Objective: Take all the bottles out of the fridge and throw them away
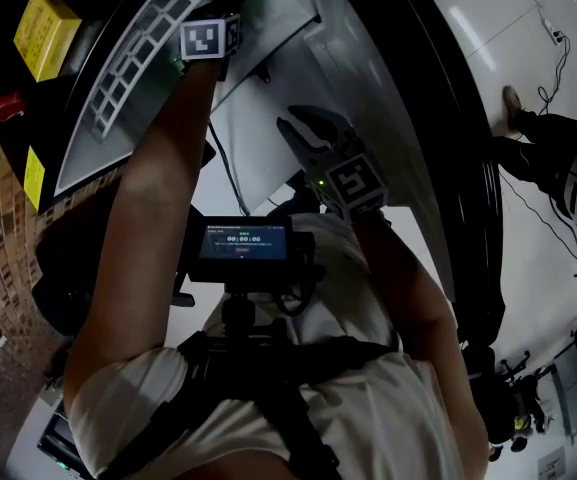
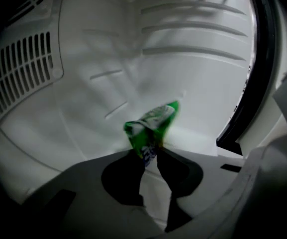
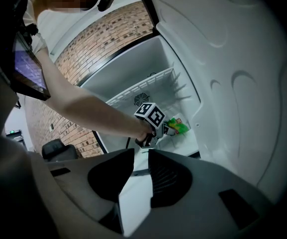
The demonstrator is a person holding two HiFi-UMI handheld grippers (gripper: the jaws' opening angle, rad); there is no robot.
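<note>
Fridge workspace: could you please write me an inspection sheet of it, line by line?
Surface: fridge floor, white and smooth.
Job's things: one green bottle, crumpled, low in the fridge; no other bottle seen.
Clutter: nothing seen.
Grippers: left gripper shut on the green bottle; right gripper open, empty, outside the fridge.
Cables: black cable hanging by the fridge opening.
Surroundings: wire shelf inside the fridge; brick wall and black chair beyond it.
</note>
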